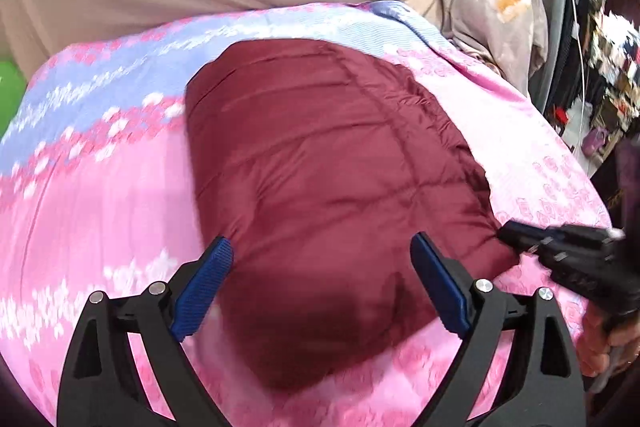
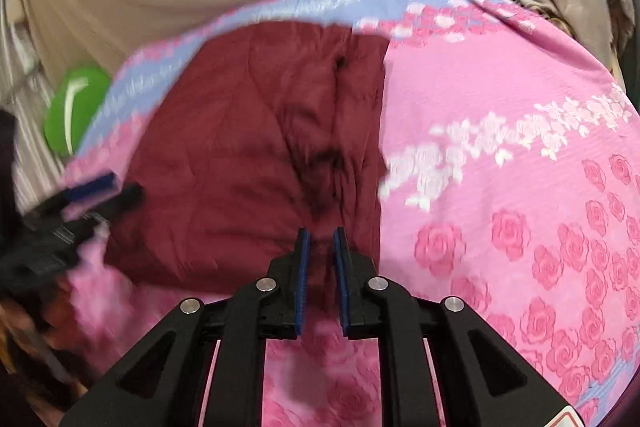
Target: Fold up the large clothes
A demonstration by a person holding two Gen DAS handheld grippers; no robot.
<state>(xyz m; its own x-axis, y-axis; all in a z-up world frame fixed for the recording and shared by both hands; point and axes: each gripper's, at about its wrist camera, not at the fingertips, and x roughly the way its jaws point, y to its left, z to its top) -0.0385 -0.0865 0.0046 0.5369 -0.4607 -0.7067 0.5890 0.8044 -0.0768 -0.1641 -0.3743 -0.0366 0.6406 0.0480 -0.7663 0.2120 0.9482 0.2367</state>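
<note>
Left gripper (image 1: 322, 283) gapes wide, empty, over near end of maroon quilted jacket (image 1: 328, 155) lying on pink floral bedspread (image 1: 100, 211).
Right gripper (image 2: 320, 267): narrow gap, no cloth visibly pinched. Jacket puffy, soft, likely slippery; grip seamed edge.

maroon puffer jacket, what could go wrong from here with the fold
The right gripper has its jaws only narrowly apart at the jacket's edge, with no clear bite of fabric, so the edge may slip free. The left gripper is wide open above the jacket, leaving the puffy folded bundle free to spring open on the pink bedspread.
</note>
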